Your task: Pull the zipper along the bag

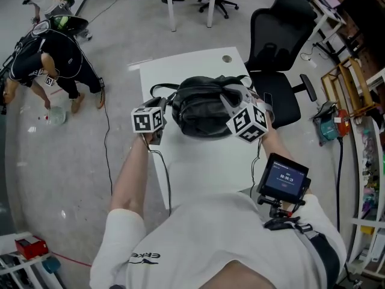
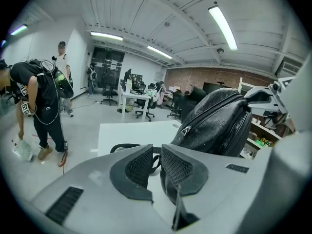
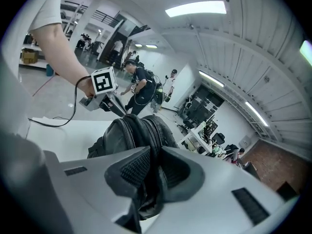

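A black leather bag (image 1: 204,110) stands on the white table (image 1: 198,62). My left gripper (image 1: 163,122) is at the bag's left side. In the left gripper view its jaws (image 2: 157,155) stand almost together, with the bag's black strap (image 2: 119,148) caught between the pads. The bag (image 2: 224,121) rises to the right there, and a silver zipper pull (image 2: 185,129) hangs at the low end of its zipper. My right gripper (image 1: 231,110) is at the bag's right end, shut (image 3: 153,165) on black bag material (image 3: 131,130) by the zipper line. Any pull inside that grip is hidden.
A black office chair (image 1: 280,47) stands at the table's right edge. A person (image 1: 48,59) bends over on the floor far left. A thin cable (image 1: 162,173) hangs down from the left gripper. A small screen device (image 1: 284,179) sits by my right forearm.
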`<state>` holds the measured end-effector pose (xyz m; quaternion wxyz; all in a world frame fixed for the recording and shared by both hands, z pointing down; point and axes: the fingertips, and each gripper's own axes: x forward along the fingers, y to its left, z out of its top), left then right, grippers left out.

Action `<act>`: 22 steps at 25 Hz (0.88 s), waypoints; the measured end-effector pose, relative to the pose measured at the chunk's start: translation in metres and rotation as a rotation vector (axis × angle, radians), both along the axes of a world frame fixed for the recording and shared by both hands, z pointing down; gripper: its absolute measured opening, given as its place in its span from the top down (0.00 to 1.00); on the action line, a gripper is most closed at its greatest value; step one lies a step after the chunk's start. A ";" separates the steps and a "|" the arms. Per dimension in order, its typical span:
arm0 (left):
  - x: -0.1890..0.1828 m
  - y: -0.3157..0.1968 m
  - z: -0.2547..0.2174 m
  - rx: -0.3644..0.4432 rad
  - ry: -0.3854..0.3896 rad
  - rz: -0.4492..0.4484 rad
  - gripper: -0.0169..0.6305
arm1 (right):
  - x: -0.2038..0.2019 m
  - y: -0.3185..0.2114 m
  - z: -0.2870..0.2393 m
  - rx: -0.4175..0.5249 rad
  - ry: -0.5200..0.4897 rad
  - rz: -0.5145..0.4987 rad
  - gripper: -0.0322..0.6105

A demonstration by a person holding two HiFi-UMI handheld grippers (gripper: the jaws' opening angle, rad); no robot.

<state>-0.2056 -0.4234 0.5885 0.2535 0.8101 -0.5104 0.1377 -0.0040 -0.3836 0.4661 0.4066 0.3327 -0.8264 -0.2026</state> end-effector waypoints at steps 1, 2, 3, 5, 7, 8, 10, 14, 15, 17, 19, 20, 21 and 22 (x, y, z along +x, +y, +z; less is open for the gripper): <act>-0.002 -0.001 0.000 0.016 0.004 -0.015 0.92 | 0.003 -0.002 0.001 0.003 -0.014 0.011 0.87; -0.004 0.001 0.000 0.030 0.011 -0.029 0.92 | 0.006 -0.003 0.001 0.008 -0.028 0.022 0.87; -0.007 0.004 -0.003 0.045 0.021 -0.042 0.92 | 0.008 -0.002 -0.001 0.015 -0.043 0.035 0.87; -0.011 0.014 -0.012 0.084 0.038 -0.062 0.92 | 0.013 0.004 -0.008 0.029 -0.074 0.061 0.87; -0.013 0.028 -0.026 0.125 0.046 -0.077 0.92 | 0.017 0.015 -0.016 0.037 -0.100 0.087 0.87; -0.012 0.034 -0.032 0.143 0.049 -0.082 0.92 | 0.020 0.021 -0.020 0.040 -0.112 0.100 0.87; -0.005 0.044 -0.041 0.176 0.060 -0.087 0.92 | 0.028 0.029 -0.020 0.042 -0.143 0.131 0.87; 0.016 0.059 -0.056 0.256 0.075 -0.095 0.92 | 0.044 0.041 -0.010 0.033 -0.227 0.186 0.87; 0.022 0.063 -0.060 0.276 0.078 -0.097 0.92 | 0.046 0.044 -0.005 0.028 -0.245 0.193 0.87; 0.034 0.075 -0.067 0.310 0.088 -0.102 0.92 | 0.049 0.053 0.003 0.013 -0.281 0.202 0.87; 0.047 0.093 -0.075 0.338 0.096 -0.111 0.92 | 0.052 0.065 0.008 0.007 -0.325 0.199 0.87; 0.055 0.103 -0.081 0.351 0.096 -0.118 0.93 | 0.056 0.072 0.008 0.008 -0.348 0.192 0.87; 0.063 0.115 -0.089 0.366 0.092 -0.130 0.93 | 0.061 0.081 0.006 0.009 -0.371 0.184 0.87; 0.070 0.127 -0.097 0.381 0.082 -0.147 0.93 | 0.066 0.091 0.003 0.011 -0.393 0.175 0.87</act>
